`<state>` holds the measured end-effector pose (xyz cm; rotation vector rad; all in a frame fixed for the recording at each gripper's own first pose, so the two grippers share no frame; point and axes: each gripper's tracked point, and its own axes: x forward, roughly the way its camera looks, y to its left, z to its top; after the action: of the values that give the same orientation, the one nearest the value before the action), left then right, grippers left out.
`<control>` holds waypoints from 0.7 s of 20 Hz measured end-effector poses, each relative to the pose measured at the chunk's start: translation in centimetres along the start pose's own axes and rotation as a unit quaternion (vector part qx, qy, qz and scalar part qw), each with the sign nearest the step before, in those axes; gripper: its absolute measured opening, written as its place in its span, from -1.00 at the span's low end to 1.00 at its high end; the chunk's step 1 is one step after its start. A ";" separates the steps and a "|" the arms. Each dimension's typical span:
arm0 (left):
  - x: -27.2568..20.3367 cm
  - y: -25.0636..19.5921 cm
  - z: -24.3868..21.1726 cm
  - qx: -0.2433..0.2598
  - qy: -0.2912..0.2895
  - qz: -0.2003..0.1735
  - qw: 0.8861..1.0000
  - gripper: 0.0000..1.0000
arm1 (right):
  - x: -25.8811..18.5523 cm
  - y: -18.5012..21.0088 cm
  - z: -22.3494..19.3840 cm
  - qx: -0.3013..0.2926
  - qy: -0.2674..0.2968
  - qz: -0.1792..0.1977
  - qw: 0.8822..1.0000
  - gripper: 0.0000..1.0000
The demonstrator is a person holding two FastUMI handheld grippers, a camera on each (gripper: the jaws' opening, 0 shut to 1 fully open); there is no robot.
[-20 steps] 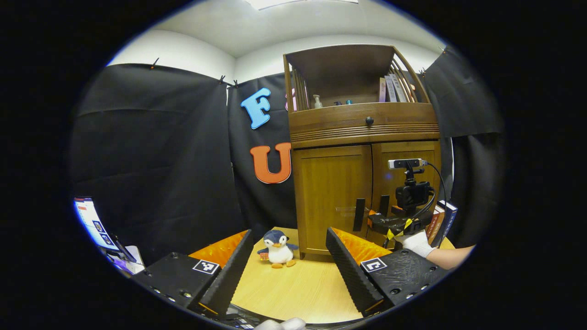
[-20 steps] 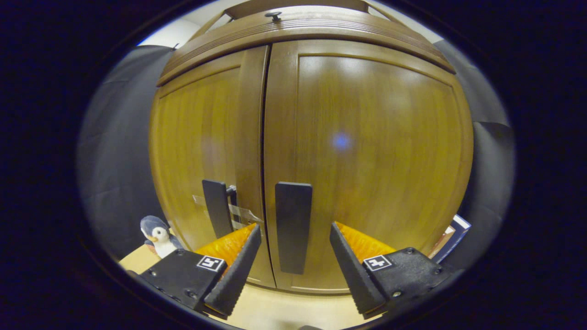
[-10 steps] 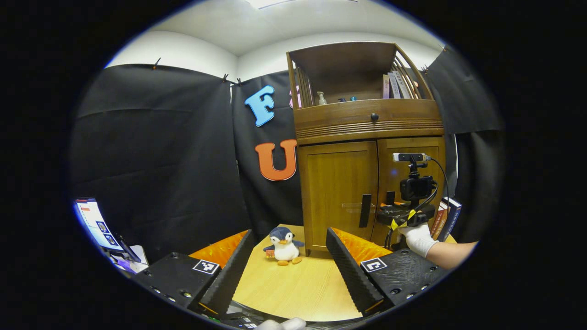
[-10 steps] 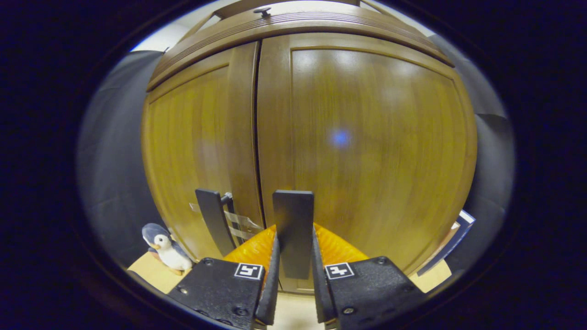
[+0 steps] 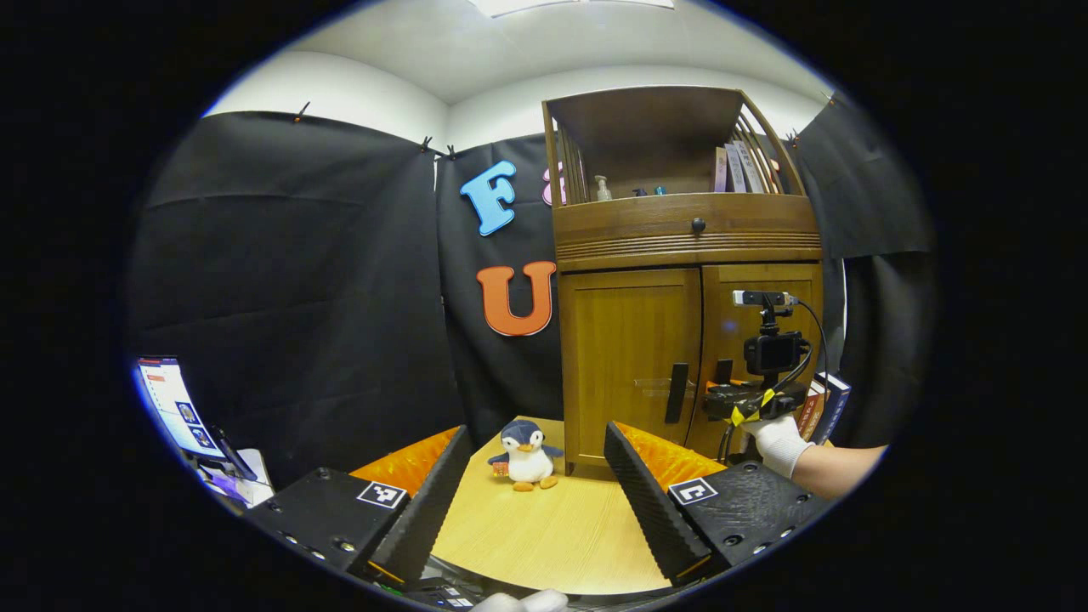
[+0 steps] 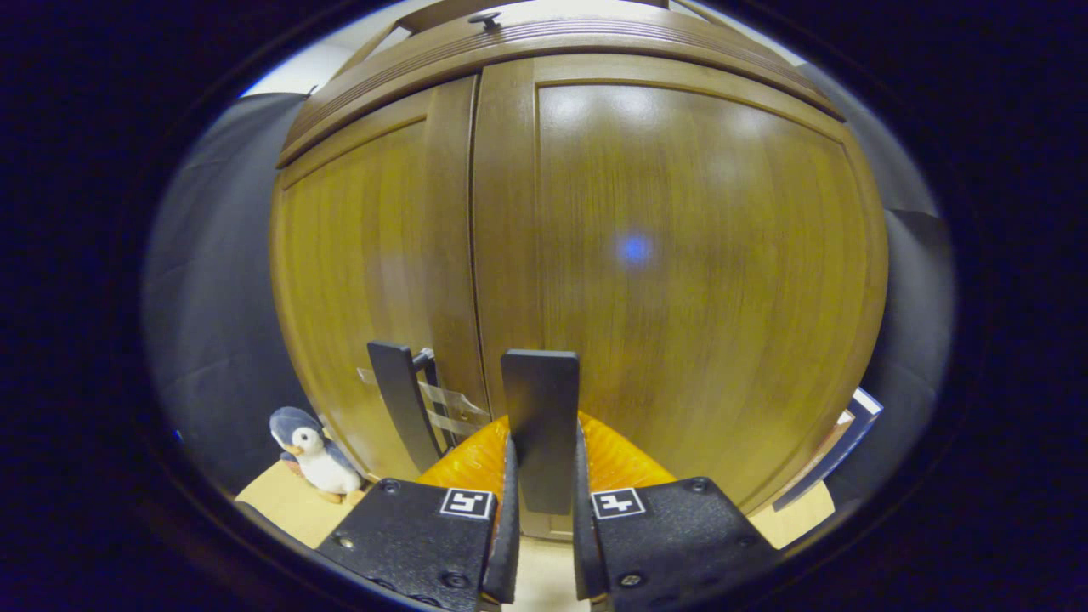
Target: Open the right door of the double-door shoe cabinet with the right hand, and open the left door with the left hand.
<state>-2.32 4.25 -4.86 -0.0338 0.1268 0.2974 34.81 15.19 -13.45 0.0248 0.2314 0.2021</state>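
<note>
Right tongs (image 6: 541,510): clenching on right door handle (image 6: 540,425) | left tongs (image 5: 535,501): hanging released over bench (image 5: 544,535), well apart from shoe cabinet (image 5: 688,340) | both brown wooden doors sitting closed, left door handle (image 6: 393,408) untouched.

A second ago my right gripper (image 6: 541,544) stood spread on either side of the flat dark bar handle of the right wooden door (image 6: 540,425). Now my fingers (image 6: 508,527) have clamped onto that handle.
</note>
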 end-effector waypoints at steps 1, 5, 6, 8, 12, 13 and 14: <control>-0.2 0.3 -0.1 -0.001 0.001 0.000 1.000 0.92 | -0.4 0.0 -0.1 -0.002 0.000 0.003 1.000 -0.42; -0.8 0.8 -0.9 -0.006 0.006 -0.004 1.000 0.92 | -2.7 -0.1 -0.8 -0.004 0.004 0.013 1.000 -0.43; -1.1 0.8 -1.2 -0.005 0.007 -0.006 1.000 0.92 | -3.3 -0.1 -0.9 -0.006 0.005 0.016 1.000 -0.43; -1.4 0.8 -1.5 -0.003 0.009 -0.012 1.000 0.92 | -4.6 -0.3 -1.4 0.001 0.009 0.025 1.000 -0.43; -1.7 0.4 -1.7 0.001 0.007 -0.031 0.999 0.92 | -7.5 -0.9 -2.0 -0.010 0.009 0.033 0.999 -0.45; -1.8 0.3 -1.8 0.000 0.006 -0.036 0.999 0.92 | -8.2 -1.1 -2.1 -0.009 0.009 0.031 0.999 -0.45; -1.9 0.0 -1.6 -0.001 0.005 -0.043 0.999 0.92 | -8.8 -1.2 -2.3 -0.006 0.010 0.031 0.999 -0.45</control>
<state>-4.28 3.58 -6.23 -0.0435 0.1348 0.2120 26.13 12.27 -13.77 0.0187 0.2492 0.2656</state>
